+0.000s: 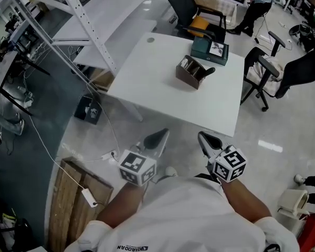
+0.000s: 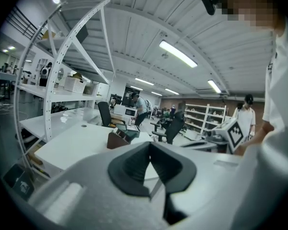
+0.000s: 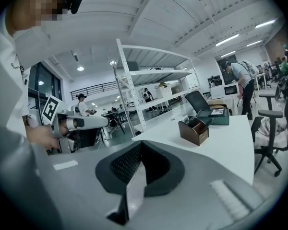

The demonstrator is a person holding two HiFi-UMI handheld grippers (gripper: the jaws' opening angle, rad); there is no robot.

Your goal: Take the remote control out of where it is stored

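The person holds both grippers low, side by side, well apart from the white table (image 1: 157, 72). The left gripper (image 1: 156, 139) has its jaws closed tight, with nothing in them. The right gripper (image 1: 208, 142) has its jaws closed too, and they hold nothing. A small brown box (image 1: 191, 73) stands on the table. The black remote control (image 1: 206, 72) is in this box and sticks out of its top. A dark green box (image 1: 210, 50) sits just behind the brown box. A black chair (image 1: 182, 3) stands at the far side of the table.
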